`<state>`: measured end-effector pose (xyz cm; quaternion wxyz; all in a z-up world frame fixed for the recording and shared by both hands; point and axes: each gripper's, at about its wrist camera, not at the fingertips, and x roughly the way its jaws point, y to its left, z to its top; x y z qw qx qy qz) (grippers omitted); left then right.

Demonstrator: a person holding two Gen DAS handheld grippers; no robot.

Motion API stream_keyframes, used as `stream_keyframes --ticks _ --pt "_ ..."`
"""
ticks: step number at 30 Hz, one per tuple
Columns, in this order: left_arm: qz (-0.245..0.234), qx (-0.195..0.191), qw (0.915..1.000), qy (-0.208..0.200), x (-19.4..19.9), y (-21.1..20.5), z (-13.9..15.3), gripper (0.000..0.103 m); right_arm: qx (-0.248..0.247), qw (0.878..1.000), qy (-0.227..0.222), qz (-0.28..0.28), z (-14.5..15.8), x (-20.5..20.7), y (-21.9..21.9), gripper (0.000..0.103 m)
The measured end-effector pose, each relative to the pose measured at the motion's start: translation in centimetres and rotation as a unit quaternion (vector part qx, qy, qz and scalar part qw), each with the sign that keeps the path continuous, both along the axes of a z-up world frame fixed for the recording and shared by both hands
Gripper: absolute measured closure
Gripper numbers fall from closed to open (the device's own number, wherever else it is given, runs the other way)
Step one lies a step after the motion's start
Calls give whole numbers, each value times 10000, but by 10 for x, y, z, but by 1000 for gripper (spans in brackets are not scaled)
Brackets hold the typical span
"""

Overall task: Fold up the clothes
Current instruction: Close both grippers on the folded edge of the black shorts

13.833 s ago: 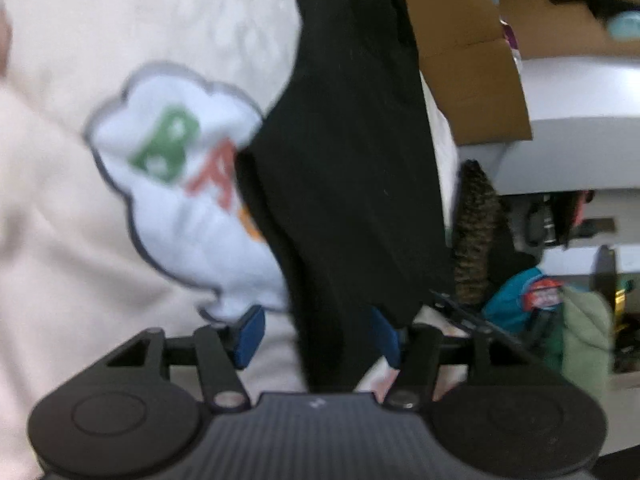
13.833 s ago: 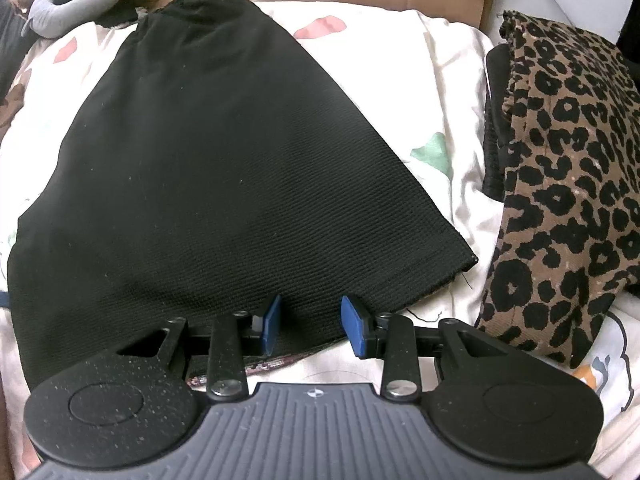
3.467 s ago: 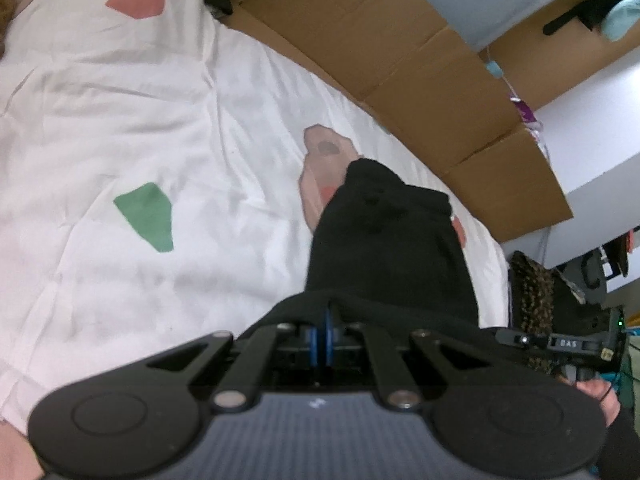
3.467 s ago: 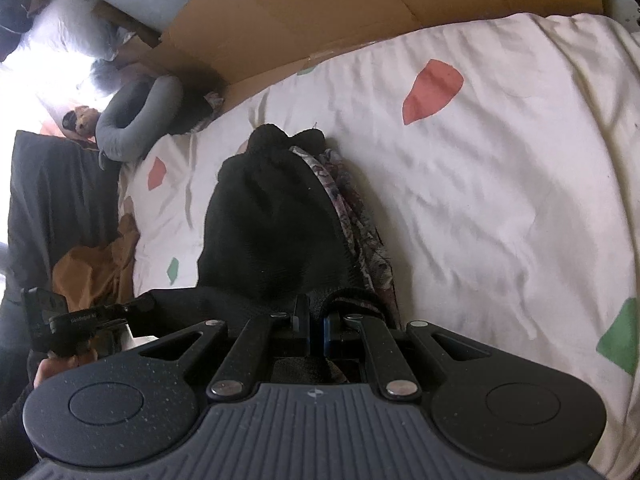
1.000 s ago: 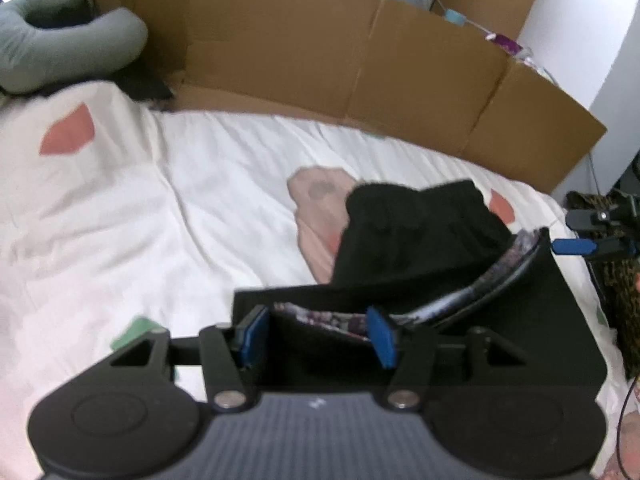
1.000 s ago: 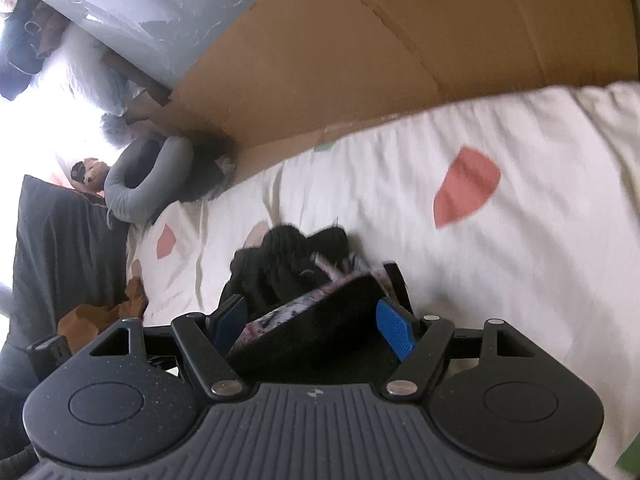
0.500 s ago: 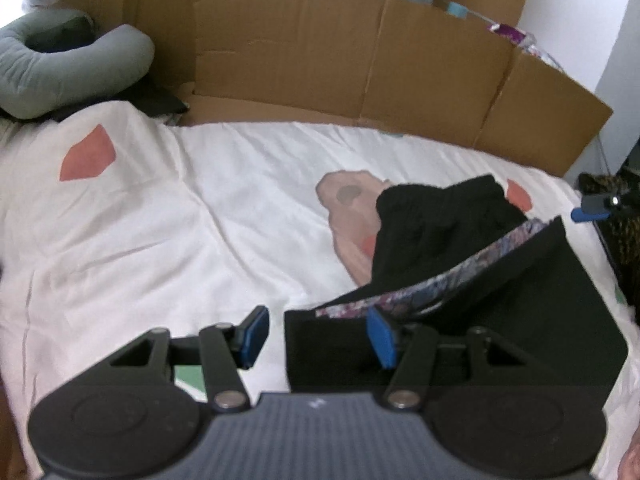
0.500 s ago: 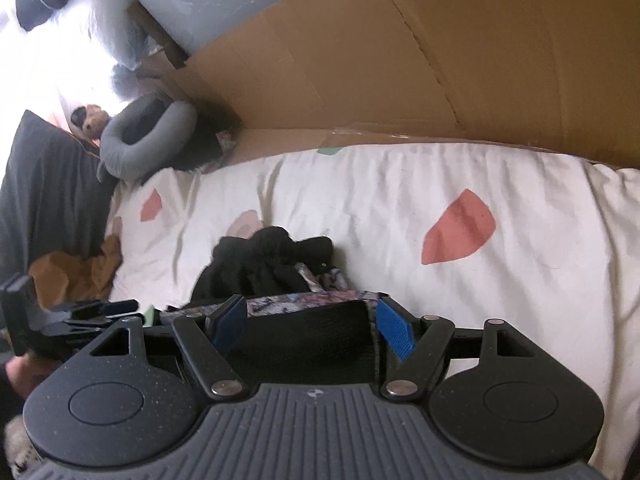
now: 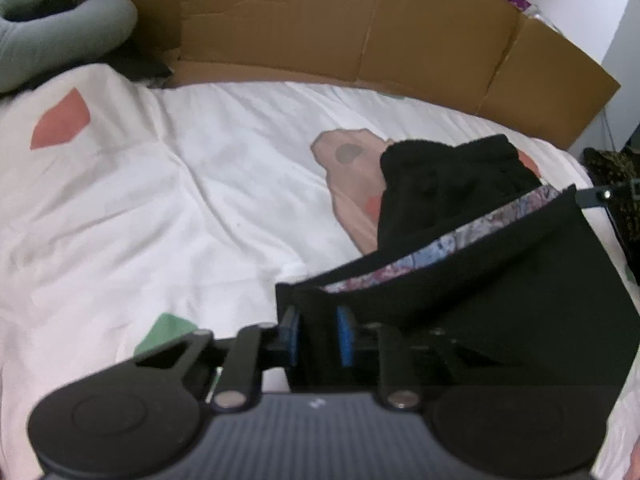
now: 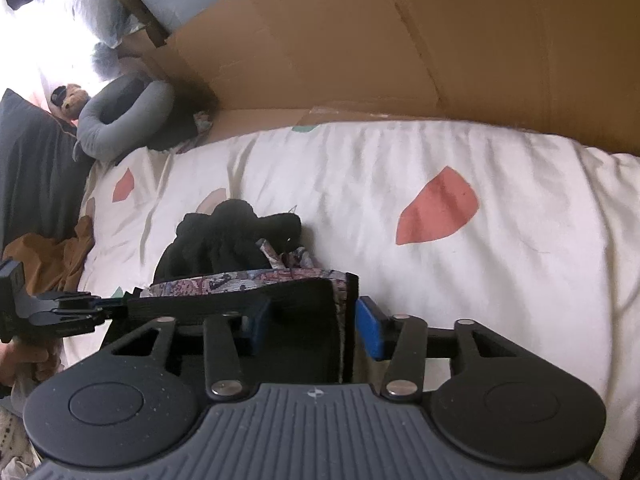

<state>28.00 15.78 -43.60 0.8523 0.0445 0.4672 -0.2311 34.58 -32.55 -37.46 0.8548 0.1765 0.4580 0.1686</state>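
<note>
The black garment (image 9: 500, 292) lay partly folded on the white bedsheet (image 9: 160, 208), near the cardboard (image 9: 360, 32) at the far edge, its patterned lining showing along the raised hem. It looked soft, light and limp, likely to sag between two holds, so the hem corners seemed the best places to take it. The left gripper (image 9: 316, 336) was closing on the near left corner, pads pressing the cloth; the right gripper (image 10: 316, 324) was also closing, the right corner between its pads but not yet pinched.
</note>
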Motion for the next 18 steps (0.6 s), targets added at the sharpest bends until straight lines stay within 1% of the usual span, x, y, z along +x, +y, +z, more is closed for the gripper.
stream_keyframes --ticks 2,3,4,9,11,13,17,18 --pt "31 -23 10000 -81 0 0 2 97 -33 10000 4 55 -1 3 4 77" --pt "71 -53 9999 -106 0 1 3 99 -134 9999 -28 77 0 3 6 94" --pt "112 -82 9998 -138 0 2 5 99 -237 9997 -61 98 2 4 9 98" --pt "274 -190 9990 -300 1 9 15 100 -380 9987 -317 71 19 1 11 100" --pt "280 -144 9990 -312 2 8 13 100 -431 9985 -337 15 20 3 10 100" --pt "290 -102 9991 -301 4 7 10 100 -472 9985 -289 -39 17 7 10 100" --pt "327 -7 9994 -123 6 4 0 98 -481 9986 -191 -85 5 11 13 99" --pt "328 25 9994 -77 7 3 -3 93 -467 9988 -152 -89 1 11 14 99"
